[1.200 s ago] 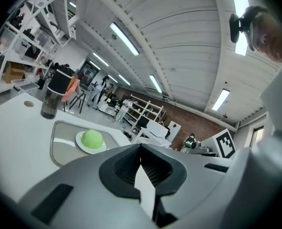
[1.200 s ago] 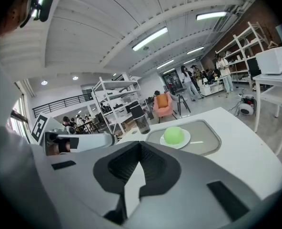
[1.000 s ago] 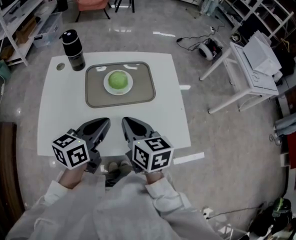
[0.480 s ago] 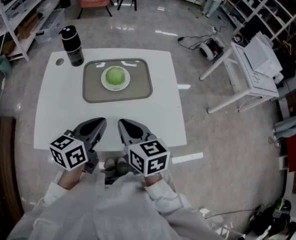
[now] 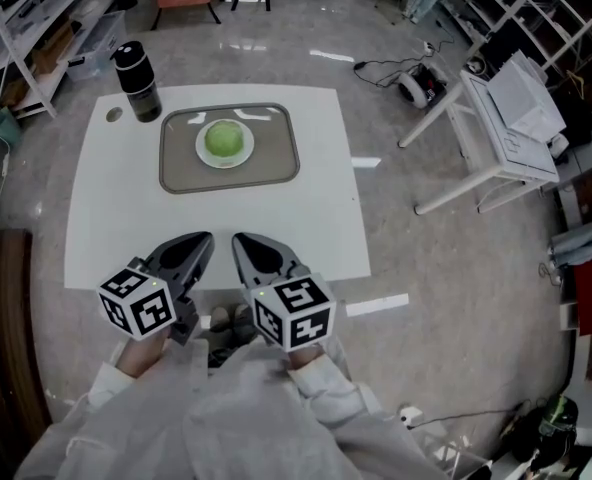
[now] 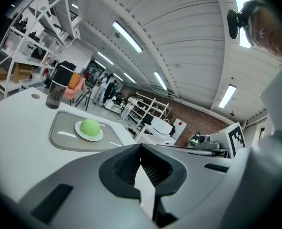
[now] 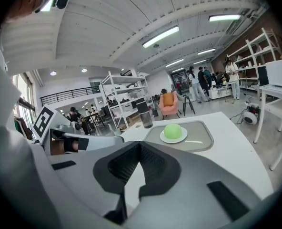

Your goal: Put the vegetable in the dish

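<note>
Vegetable (image 5: 223, 138) is a round, pale green ball, and it lies in the middle of a small white dish (image 5: 244, 156). In the left gripper view the vegetable (image 6: 90, 127) covers most of the dish (image 6: 94, 138), so only a thin white rim shows around it. The dish stands in the centre of a flat grey tray (image 5: 276, 168) with rounded corners. The tray lies on the far half of the white table (image 5: 126, 228), about midway between the left edge and the right edge. A dark bottle (image 5: 136, 80) stands upright at the far left corner of the table, just beside the tray but not touching it.

Both tools are at the near edge of the table, well apart from the tray. The left hand-held gripper (image 5: 201, 243) has its tips over the table, and its jaws are pressed together with nothing between them. The right hand-held gripper (image 5: 244, 245) is just beside it, also closed and empty. The two point toward the far edge and do not touch each other. The right gripper view shows the vegetable (image 7: 173, 130) straight ahead, beyond the closed tips.
</note>
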Demonstrator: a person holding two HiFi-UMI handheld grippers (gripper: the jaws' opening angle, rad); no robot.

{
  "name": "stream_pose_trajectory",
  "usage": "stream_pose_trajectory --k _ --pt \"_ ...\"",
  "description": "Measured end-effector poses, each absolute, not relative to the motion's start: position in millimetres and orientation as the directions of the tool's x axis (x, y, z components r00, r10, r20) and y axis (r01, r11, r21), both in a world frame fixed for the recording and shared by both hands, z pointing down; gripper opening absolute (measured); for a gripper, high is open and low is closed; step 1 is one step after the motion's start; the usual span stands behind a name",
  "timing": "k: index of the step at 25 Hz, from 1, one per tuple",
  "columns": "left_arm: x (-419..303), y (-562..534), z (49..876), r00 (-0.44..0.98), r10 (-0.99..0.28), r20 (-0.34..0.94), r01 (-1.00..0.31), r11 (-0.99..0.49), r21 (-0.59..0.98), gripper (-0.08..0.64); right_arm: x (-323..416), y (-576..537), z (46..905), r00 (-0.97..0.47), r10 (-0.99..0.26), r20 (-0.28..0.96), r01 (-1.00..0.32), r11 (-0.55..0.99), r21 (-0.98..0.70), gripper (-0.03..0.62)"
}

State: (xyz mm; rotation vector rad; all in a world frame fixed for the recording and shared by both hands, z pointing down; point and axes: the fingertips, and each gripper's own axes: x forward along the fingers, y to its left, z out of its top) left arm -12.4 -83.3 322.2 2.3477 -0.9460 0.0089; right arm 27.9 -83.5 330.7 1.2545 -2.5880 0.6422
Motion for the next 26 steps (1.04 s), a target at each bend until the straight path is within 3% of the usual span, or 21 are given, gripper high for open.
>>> stream_pose_trajectory --k 26 --pt "-2.1 -92.9 317.5 0.746 -0.625 0.229 -0.639 -0.575 0.512 0.008 32.1 -93.2 326.3 -0.639 -0.689 0.342 -0.769 0.569 -0.292 0.012"
